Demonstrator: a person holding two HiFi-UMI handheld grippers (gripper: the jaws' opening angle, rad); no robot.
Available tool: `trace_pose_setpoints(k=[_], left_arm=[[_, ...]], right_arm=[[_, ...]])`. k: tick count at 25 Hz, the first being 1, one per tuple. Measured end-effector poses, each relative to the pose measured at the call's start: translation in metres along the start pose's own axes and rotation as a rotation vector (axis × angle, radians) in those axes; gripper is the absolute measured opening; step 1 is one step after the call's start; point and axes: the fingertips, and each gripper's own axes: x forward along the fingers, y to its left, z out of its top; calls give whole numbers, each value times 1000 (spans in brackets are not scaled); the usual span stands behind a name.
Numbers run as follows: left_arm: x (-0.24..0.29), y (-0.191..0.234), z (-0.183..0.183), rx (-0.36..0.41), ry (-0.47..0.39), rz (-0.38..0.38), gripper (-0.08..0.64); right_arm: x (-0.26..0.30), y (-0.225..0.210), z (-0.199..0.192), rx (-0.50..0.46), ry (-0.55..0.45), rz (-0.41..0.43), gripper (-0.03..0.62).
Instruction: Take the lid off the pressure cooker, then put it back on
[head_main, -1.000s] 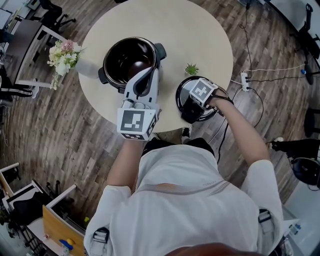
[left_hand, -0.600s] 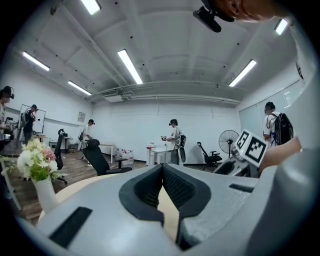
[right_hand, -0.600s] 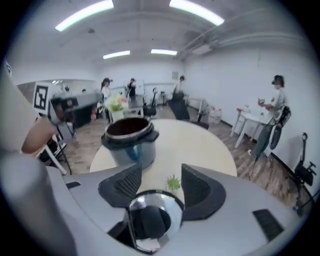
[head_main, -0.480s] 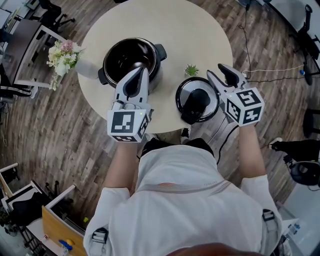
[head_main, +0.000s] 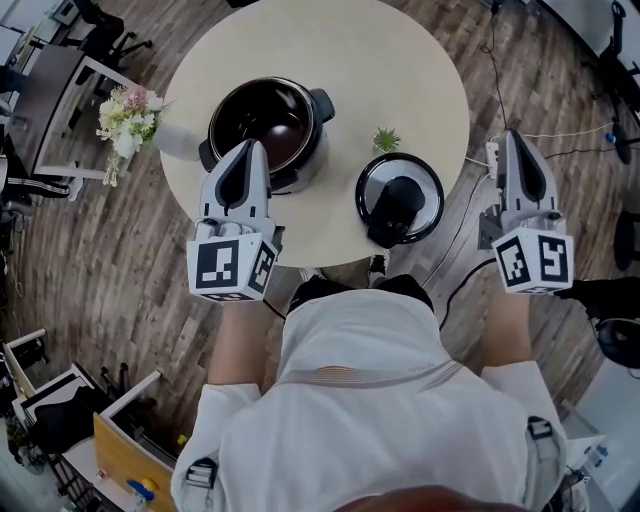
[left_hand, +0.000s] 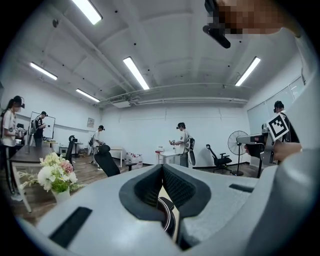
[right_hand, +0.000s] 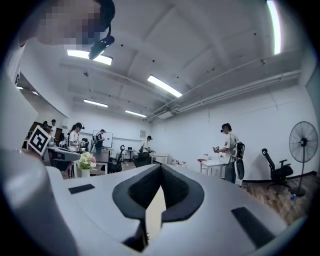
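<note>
The lid (head_main: 400, 197) lies beside the cooker (head_main: 268, 120); putting it back seems to be what's left. The left gripper (head_main: 250, 150) is pinched together, empty. The right gripper (head_main: 514, 137) just pinched together, empty too.

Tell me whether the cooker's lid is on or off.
Off: the lid lies on the table beside the open pressure cooker.

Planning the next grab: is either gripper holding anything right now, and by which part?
Nothing is held. Left gripper is shut and empty; right gripper has just closed on nothing. The lid lies on the table.
</note>
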Motion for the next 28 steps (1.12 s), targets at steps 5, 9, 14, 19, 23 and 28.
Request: trace_pose_setpoints(k=[5,9,14,19,23,28], left_arm=[[-1,0,2,1,-9,5,5],[-2,-5,0,1,-8,-4,5],[-4,-7,-4,-8,-6,-8,5],[-7,-7,-7,-13,-5,-6,5],[-10,-4,-8,-26,-2,-3,5],[-15,-1,-12,-30,1,9,5]], right_arm=[[1,3,-2,-4,13,17,0],[4,12,-9,-29,74,47,7],[11,35,-22,-86,191,174,195],[15,46,-27,-60,232,229,396],[16,49,-31,-58,263,232,471],[18,57,-49,-86,331,278,477]])
